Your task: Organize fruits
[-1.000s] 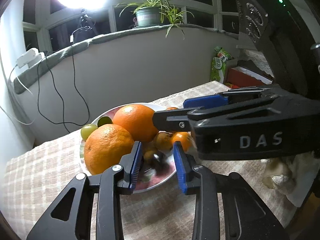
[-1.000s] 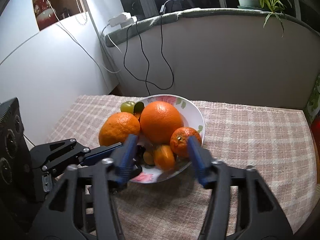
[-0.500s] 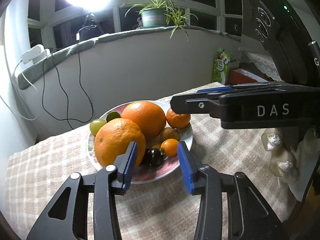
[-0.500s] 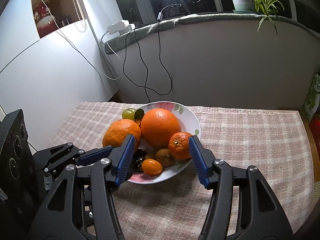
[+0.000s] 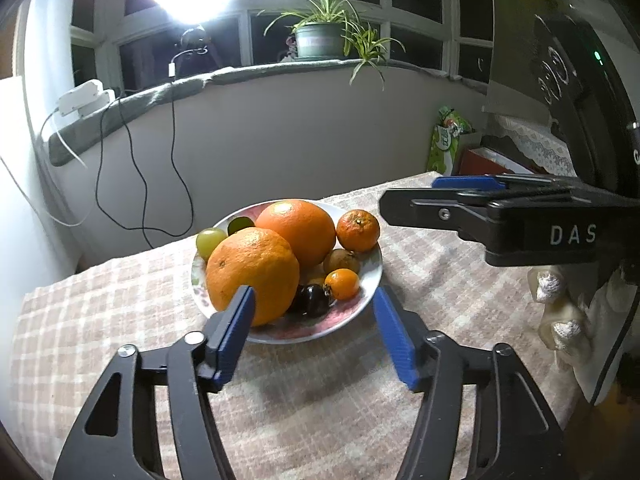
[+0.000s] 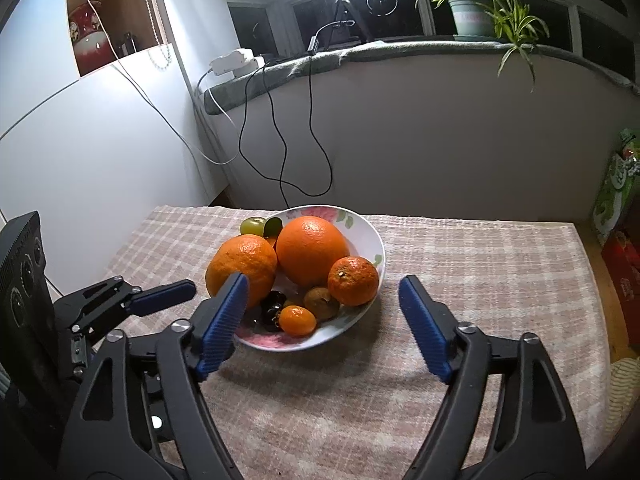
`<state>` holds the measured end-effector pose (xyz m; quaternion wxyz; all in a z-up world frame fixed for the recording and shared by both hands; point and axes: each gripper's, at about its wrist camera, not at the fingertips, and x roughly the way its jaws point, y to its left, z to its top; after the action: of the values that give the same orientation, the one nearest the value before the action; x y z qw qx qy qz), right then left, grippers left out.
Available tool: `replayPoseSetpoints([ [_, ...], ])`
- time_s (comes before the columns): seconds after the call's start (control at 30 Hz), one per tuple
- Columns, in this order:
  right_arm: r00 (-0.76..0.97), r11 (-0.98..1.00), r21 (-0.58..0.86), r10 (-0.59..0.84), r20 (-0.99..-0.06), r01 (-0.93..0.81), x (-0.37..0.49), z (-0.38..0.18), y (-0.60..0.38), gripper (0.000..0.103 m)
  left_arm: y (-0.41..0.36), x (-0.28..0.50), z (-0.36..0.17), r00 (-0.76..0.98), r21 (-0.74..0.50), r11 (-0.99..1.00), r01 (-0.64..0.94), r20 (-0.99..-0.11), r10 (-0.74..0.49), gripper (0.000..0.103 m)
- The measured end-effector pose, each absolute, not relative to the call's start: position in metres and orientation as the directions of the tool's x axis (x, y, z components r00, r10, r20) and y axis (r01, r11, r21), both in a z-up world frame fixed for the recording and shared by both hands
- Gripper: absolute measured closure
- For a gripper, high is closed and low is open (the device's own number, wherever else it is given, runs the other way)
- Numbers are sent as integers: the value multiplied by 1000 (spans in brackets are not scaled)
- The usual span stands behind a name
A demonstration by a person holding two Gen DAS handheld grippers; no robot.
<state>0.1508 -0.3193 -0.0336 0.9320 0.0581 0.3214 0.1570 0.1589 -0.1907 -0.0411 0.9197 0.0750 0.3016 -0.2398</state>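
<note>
Both grippers have drawn back from the bowl since a second ago, and the fruit now sits clear beyond their tips. The right gripper and left gripper tilt downward, jaws opening, empty. Oranges, a mandarin and grapes fill the bowl on the checked cloth.
</note>
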Motion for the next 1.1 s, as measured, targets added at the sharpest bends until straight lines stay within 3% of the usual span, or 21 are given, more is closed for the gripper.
replayPoseSetpoints([
  [0.27,781,958,182,287,-554,-223,132,-27,-326,7,-179,146,-33,690,-78,882,466,-592,-417,25],
  [0.6,813,970,138,243,-530,-200,101,-24,-322,7,-163,129,-25,700,-132,897,423,-580,-415,23],
  [0.73,829,972,143,232,-508,-185,89,-27,-319,1,-157,121,-23,721,-133,909,395,-569,-396,23],
  [1.1,861,989,82,151,-486,-127,51,-39,-301,0,-140,92,-21,784,-120,942,314,-527,-328,20],
])
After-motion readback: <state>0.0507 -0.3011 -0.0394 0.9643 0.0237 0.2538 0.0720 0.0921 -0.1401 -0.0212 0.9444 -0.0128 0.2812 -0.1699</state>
